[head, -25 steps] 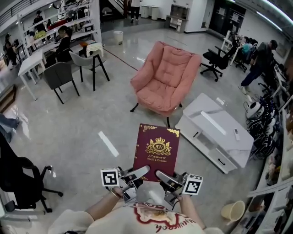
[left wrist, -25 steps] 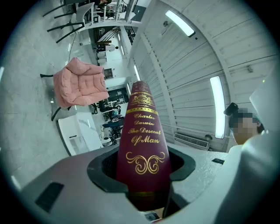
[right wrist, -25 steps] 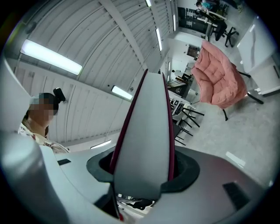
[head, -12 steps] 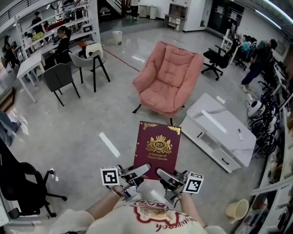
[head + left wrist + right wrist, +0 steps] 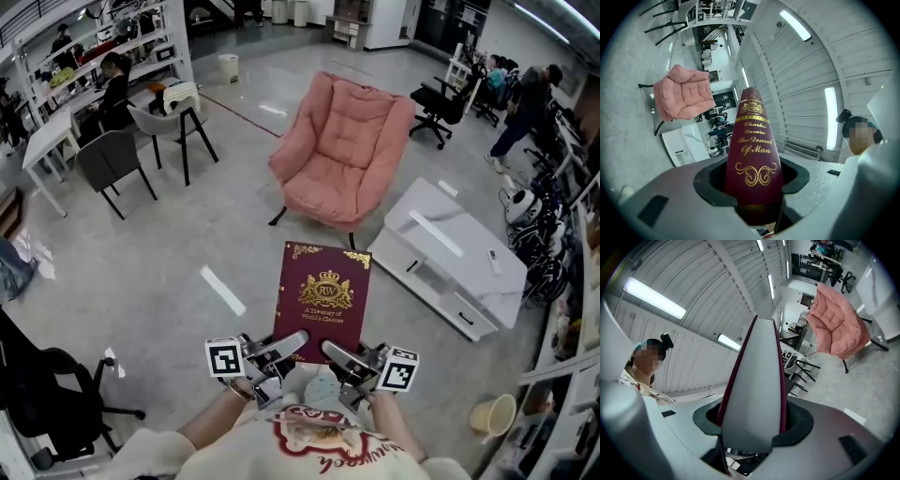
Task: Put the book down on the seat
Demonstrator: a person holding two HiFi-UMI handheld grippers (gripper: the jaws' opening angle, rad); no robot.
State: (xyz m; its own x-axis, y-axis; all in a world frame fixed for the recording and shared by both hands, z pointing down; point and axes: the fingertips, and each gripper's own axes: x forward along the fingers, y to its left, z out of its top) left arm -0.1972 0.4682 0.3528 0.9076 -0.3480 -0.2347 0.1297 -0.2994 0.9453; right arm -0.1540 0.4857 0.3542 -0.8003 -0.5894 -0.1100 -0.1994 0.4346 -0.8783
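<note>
holding: left gripper [image 5: 279, 349] and right gripper [image 5: 339, 356] clamped on near edge of book [image 5: 324, 295]
far: pink armchair [image 5: 342, 155], floor [image 5: 169, 253] between
right: white cabinet [image 5: 441, 255]

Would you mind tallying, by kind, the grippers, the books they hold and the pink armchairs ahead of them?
grippers: 2 (left gripper and right gripper, each shut on the near edge of the book)
book: 1
pink armchair: 1
Total: 4

Silver-grey left tool [image 5: 292, 343] and right tool [image 5: 331, 352] bear black-and-white marker cubes [image 5: 224, 360].
</note>
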